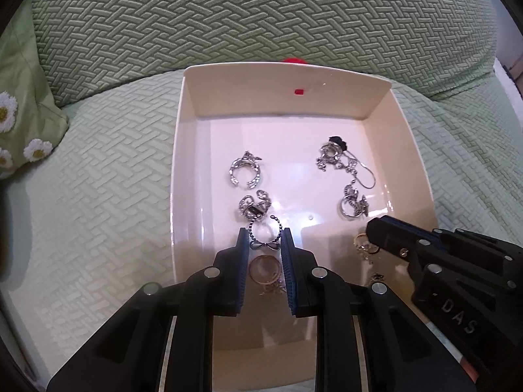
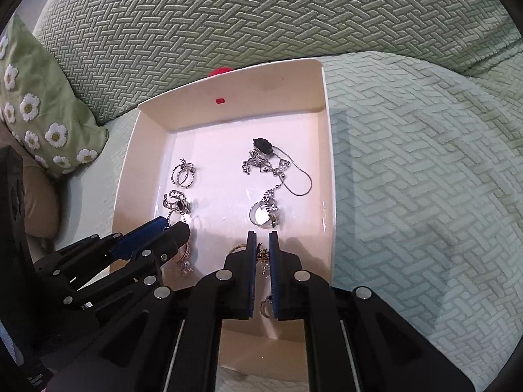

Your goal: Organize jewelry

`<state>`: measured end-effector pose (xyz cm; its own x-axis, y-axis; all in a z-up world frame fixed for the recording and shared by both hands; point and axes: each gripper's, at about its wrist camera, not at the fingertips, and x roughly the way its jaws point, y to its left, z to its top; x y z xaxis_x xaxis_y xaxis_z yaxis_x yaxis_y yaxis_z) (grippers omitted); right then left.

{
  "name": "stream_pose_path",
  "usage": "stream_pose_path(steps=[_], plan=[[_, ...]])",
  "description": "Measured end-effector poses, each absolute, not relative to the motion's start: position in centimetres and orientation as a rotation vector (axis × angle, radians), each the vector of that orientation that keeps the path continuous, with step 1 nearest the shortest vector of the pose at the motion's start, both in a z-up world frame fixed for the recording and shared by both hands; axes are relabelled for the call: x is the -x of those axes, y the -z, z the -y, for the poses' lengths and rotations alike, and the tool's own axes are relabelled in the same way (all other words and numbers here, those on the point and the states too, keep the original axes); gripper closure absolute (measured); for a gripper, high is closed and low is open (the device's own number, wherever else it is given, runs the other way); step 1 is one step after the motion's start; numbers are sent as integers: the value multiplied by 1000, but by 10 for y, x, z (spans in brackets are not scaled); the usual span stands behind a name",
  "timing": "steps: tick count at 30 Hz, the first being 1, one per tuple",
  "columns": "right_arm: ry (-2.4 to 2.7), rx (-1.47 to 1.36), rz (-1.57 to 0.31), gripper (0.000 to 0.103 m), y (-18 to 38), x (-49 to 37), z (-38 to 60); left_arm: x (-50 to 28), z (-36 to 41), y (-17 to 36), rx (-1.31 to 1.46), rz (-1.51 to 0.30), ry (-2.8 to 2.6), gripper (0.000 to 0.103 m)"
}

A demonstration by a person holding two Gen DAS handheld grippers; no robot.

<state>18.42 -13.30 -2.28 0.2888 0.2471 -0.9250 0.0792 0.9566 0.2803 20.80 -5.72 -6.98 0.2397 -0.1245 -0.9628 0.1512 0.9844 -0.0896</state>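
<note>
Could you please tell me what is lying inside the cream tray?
Inside the tray: silver rings, a thin chain, a black piece, gold rings. Both tools partly cover the nearest pieces.

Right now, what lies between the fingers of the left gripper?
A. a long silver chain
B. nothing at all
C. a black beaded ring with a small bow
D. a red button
C: in the left wrist view the left gripper stands open around the beaded bow ring in the white tray.

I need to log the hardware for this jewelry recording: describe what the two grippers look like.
Both are matte black, angular bodies studded with round silver rivets. Left gripper: two flat fingers faced with ribbed blue pads. Right gripper: same build and blue pads; raised letters "DAS" on its body. No cables or sleeves show.
</note>
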Motion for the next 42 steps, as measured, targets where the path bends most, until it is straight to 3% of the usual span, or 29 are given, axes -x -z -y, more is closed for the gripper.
stream_pose_path(steps=[9, 12, 18, 19, 21, 23, 25, 27, 29, 34, 42], plan=[[-133, -280, -1267, 92, 14, -179, 128, -209, 45, 61, 16, -1288, 185, 78], [-129, -285, -1258, 80, 11, -177, 130, -212, 43, 56, 18, -1274, 182, 77], [-137, -298, -1217, 78, -6, -169, 136, -207, 34, 38, 39, -1237, 182, 74], [-128, -301, -1199, 76, -12, -165, 138, -204, 32, 33, 42, -1226, 183, 70], [-109, -296, -1163, 61, -25, -156, 144, -198, 28, 21, 43, -1194, 180, 60], [-75, -275, -1107, 38, -39, -146, 151, -187, 26, 7, 34, -1148, 169, 45], [-55, -255, -1079, 33, -47, -137, 157, -177, 23, -8, 29, -1104, 147, 24], [-51, -263, -1073, 28, -48, -131, 162, -170, 20, -17, 40, -1082, 130, 18], [-35, -275, -1080, 20, -45, -124, 167, -164, 21, -22, 64, -1091, 131, 17], [16, -267, -1092, 14, -34, -111, 167, -143, 18, -26, 85, -1074, 103, 17], [41, -264, -1107, 13, -15, -90, 159, -120, 10, -1, 81, -1078, 36, 17]])
